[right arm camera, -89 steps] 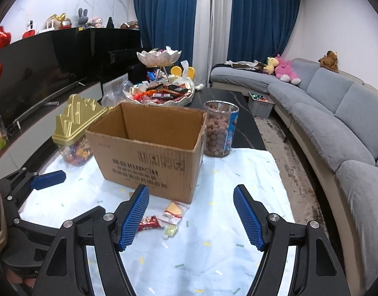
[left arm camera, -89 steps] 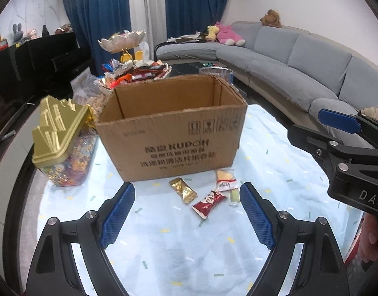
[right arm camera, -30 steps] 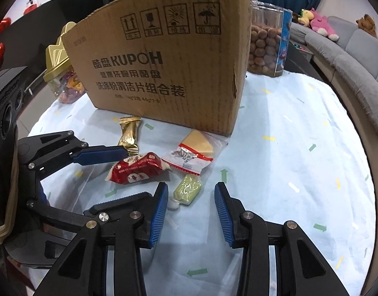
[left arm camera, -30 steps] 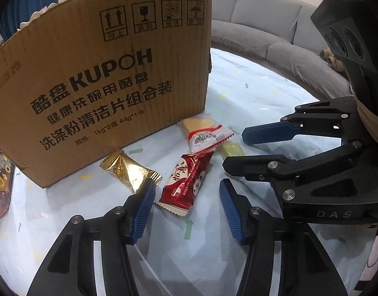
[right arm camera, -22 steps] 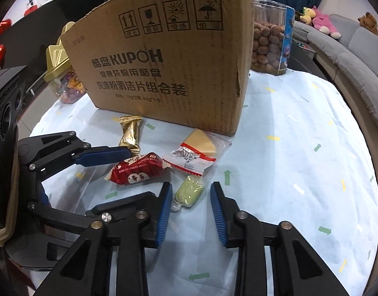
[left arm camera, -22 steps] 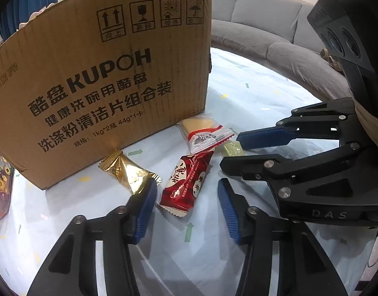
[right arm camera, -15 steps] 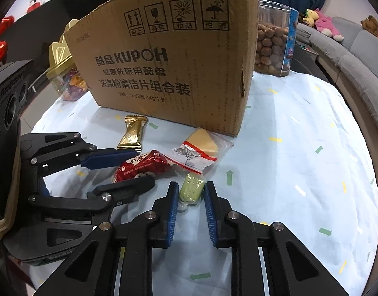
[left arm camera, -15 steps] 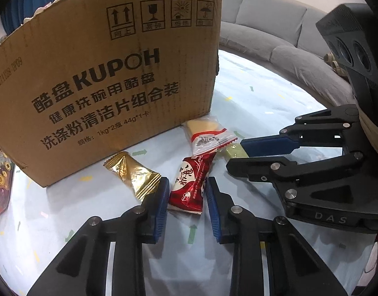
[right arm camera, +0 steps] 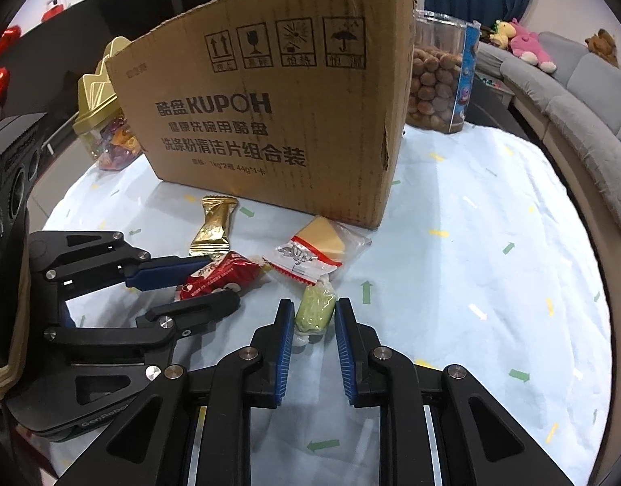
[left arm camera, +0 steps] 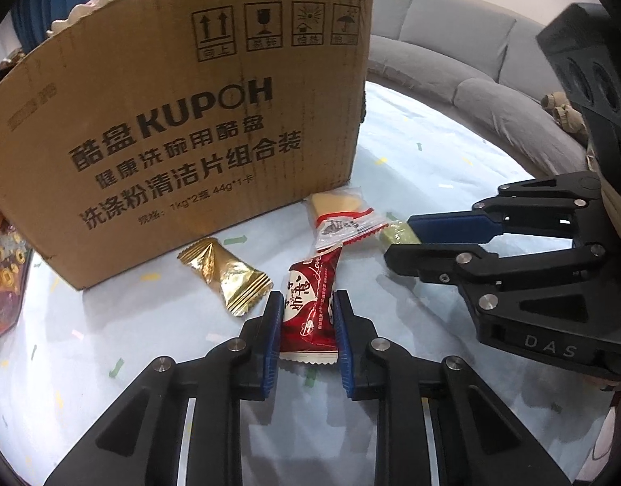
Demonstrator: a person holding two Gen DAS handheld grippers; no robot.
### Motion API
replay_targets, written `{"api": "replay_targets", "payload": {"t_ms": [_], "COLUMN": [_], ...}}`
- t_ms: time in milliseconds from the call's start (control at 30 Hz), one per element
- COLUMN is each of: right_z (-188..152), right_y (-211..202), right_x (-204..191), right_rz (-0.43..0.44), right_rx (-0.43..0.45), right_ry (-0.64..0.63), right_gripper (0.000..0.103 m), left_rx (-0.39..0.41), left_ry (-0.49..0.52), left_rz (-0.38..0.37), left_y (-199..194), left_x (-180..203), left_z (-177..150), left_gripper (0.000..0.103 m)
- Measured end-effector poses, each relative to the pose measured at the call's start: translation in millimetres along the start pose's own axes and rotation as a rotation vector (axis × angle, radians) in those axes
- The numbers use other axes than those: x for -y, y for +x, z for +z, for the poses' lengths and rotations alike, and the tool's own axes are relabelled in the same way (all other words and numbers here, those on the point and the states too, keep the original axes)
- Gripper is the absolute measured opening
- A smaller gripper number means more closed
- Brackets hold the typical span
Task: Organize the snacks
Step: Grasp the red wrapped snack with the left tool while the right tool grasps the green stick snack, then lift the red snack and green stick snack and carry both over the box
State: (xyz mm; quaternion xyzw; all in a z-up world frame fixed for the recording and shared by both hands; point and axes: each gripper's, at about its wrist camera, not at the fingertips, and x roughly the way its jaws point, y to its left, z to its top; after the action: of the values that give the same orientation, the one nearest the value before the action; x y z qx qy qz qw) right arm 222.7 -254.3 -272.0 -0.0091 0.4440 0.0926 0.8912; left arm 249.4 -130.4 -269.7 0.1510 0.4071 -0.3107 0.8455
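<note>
My left gripper (left arm camera: 307, 303) is shut on a red snack packet (left arm camera: 310, 308) that lies on the pale blue cloth; it also shows in the right wrist view (right arm camera: 219, 275). My right gripper (right arm camera: 310, 312) is shut on a small green candy (right arm camera: 315, 310), seen in the left wrist view (left arm camera: 395, 233). A gold wrapped candy (left arm camera: 223, 273) (right arm camera: 215, 222) and a clear packet with a yellow wedge (left arm camera: 337, 212) (right arm camera: 314, 249) lie loose in front of the cardboard box (left arm camera: 181, 121) (right arm camera: 278, 113).
A clear jar of brown nuts (right arm camera: 440, 81) stands right of the box. A gold-lidded candy jar (right arm camera: 102, 117) stands to its left. A grey sofa (left arm camera: 472, 93) curves around the table's right side.
Both grippers came down from above the table to the snacks and closed: the left on the red packet, the right on the green candy.
</note>
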Motion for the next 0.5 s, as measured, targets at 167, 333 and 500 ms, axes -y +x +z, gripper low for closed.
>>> {"api": "replay_targets", "payload": {"t_ms": [167, 333, 500], "right_z": [-3, -7, -10], "right_y": [-6, -13, -23], "right_x": [-2, -3, -2], "right_rz": [-0.023, -0.029, -0.042], "right_rx": [0.005, 0.004, 0.008], "right_ry": [-0.009, 0.002, 0.01], "right_gripper": [0.022, 0.022, 0.022], "left_rx": [0.003, -0.004, -0.009], "left_ry": [-0.036, -0.054, -0.092], "left_rz": [0.023, 0.045, 0.065], "left_y": [-9, -18, -28], "left_x": [0, 4, 5], "left_z": [-4, -5, -8], "left_gripper": [0.025, 0.025, 0.025]}}
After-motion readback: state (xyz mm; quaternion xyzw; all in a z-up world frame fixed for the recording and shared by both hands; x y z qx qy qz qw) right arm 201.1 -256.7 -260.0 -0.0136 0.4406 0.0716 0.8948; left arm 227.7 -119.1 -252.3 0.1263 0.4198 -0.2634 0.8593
